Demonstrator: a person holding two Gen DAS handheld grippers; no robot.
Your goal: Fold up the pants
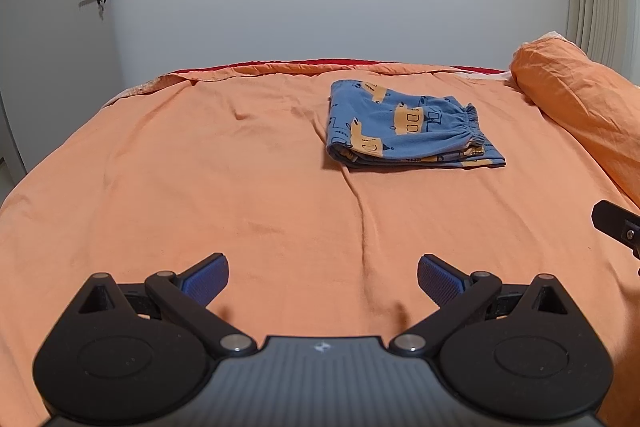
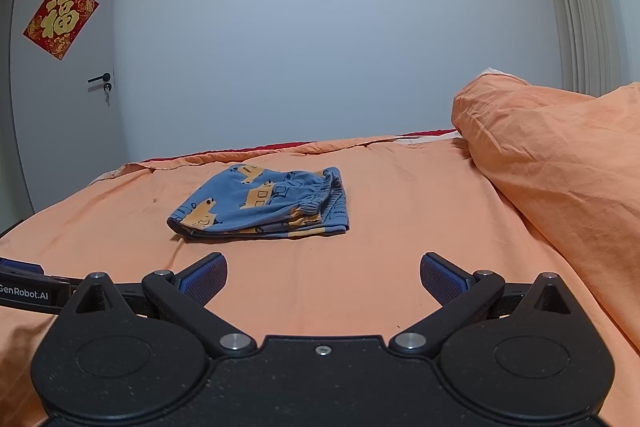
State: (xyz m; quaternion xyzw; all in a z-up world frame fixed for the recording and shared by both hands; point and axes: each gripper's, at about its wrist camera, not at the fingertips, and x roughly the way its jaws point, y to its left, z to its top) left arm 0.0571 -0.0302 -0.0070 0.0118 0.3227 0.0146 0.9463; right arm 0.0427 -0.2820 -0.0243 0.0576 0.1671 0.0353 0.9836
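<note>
**Two tools wide open, pants folded on the bed**

Both of your tools are held low over the orange bed sheet, and neither grips anything.

Far to your left, a grey door carries a red square paper with a gold character, and below that a dark lever handle with a key hanging under it. A plain pale wall fills the background behind the bed.

Your left tool has its jaws spread wide, the blue ribbed pads well apart, with only sheet between them. Ahead of it and a little to the right lie the pants: blue fabric printed with orange vehicles, folded into a compact, roughly rectangular stack. The gathered elastic waistband sits on the stack's right side, and a lower layer shows beneath it along the near edge. The stack lies flat on the sheet, well apart from both tools.

From your right tool, the pants appear ahead and a little to the left. This tool's jaws are likewise spread wide, with bare sheet between the blue pads. At the left edge of this view, part of your other tool shows, marked "GenRobot.AI".

To the right, an orange pillow rests along the bed's side, near the pants but not touching them. Behind it, a pale pleated curtain hangs at the wall.
</note>
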